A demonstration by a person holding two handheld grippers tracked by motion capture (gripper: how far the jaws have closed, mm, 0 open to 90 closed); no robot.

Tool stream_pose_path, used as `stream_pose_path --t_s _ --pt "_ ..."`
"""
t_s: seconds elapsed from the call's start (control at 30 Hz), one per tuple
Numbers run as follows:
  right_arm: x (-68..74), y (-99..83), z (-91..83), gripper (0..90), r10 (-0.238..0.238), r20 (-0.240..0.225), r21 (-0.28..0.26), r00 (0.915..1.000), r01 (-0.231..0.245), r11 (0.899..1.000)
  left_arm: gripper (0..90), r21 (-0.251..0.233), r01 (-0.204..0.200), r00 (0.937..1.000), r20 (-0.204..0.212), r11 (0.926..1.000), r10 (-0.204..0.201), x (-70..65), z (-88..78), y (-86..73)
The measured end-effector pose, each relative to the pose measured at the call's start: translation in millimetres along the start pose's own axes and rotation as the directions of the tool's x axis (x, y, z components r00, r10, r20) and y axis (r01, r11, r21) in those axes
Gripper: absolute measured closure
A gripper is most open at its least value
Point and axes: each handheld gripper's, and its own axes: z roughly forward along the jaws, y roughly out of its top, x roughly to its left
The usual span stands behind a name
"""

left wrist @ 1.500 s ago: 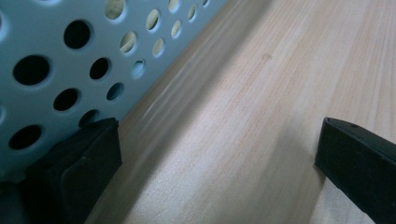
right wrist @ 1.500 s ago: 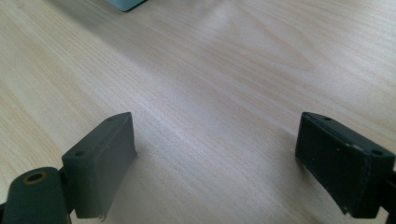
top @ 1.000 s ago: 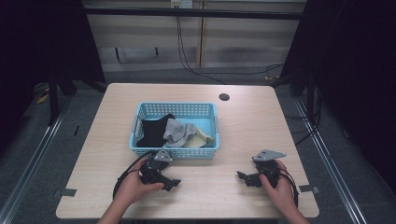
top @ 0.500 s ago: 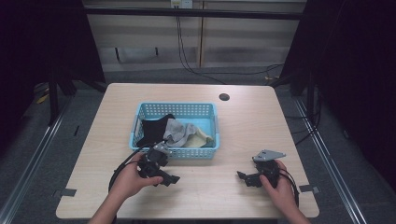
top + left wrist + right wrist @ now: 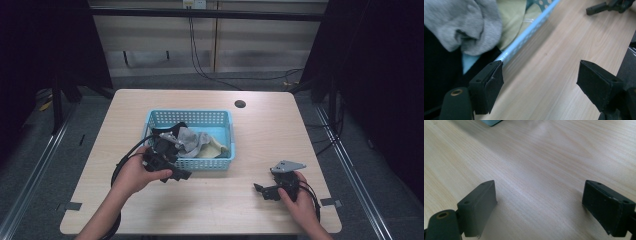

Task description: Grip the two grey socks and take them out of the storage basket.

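From the high view I see my left gripper (image 5: 167,167) at the near rim of the blue basket (image 5: 226,120), and my right gripper (image 5: 272,190) low on the table (image 5: 300,130), well apart from it.

In the left gripper view its jaws stand apart with nothing between them, after closing a little; a grey sock (image 5: 466,25) lies in the basket beside them.

In the right gripper view the jaws are wide apart over bare wood.

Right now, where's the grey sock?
The grey sock lies in the blue basket at mid-table in the high view, between black cloth on its left and a yellowish piece on its right, just beyond the left tongs.
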Motion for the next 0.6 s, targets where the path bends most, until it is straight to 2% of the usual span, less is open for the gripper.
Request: stream_pose_path --t_s 0.03,0.13,0.17,0.27,0.3,0.33,0.4,0.43,0.53,0.57,0.6 --pt "0.0 0.0 0.0 11.5 0.000 0.000 0.000 1.0000 0.000 1.000 20.6 0.010 0.022 0.9997 -0.007 0.9997 -0.022 3.9 -3.8 6.3" --pt "0.0 0.0 0.0 11.5 0.000 0.000 0.000 1.0000 0.000 1.000 21.0 0.025 0.036 0.9993 -0.007 0.9990 -0.036 9.4 -6.6 12.8" --pt "0.0 0.0 0.0 11.6 0.000 0.000 0.000 1.0000 0.000 1.000 21.1 0.038 0.060 0.9979 -0.027 0.9974 -0.059 15.6 -7.6 18.8" --pt "-0.1 0.0 0.0 11.6 -0.001 0.001 0.000 1.0000 0.001 1.000 21.3 0.059 0.077 0.9961 -0.048 0.9953 -0.074 23.3 -7.4 24.0" --pt "0.0 0.0 0.0 11.6 0.000 0.000 0.000 1.0000 0.000 1.000 21.4 0.068 0.102 0.9937 -0.053 0.9924 -0.098 32.3 -5.6 28.1" --pt "0.0 0.0 0.0 11.6 0.000 0.000 0.000 1.0000 0.000 1.000 21.6 0.068 0.102 0.9937 -0.053 0.9924 -0.098 32.3 -5.6 28.1" --pt "0.0 0.0 0.0 11.5 0.000 0.000 0.000 1.0000 0.000 1.000 21.6 0.100 0.127 0.9883 -0.097 0.9868 -0.118 45.4 -1.3 32.6" --pt "0.0 0.0 0.0 11.5 0.000 0.000 0.000 1.0000 0.000 1.000 21.8 0.095 0.143 0.9854 -0.106 0.9851 -0.133 49.2 0.6 33.7" --pt "0.0 0.0 0.0 11.6 0.000 0.000 0.000 1.0000 0.000 1.000 21.9 0.100 0.157 0.9832 -0.110 0.9826 -0.146 56.4 5.0 35.9" --pt "0.0 0.0 0.0 11.6 0.000 0.000 0.000 1.0000 0.000 1.000 22.0 0.112 0.169 0.9792 -0.132 0.9792 -0.154 64.2 9.6 37.9" --pt "0.0 0.0 0.0 11.5 0.000 0.000 0.000 1.0000 0.000 1.000 22.2 0.112 0.169 0.9792 -0.132 0.9792 -0.154 64.2 9.6 37.9"
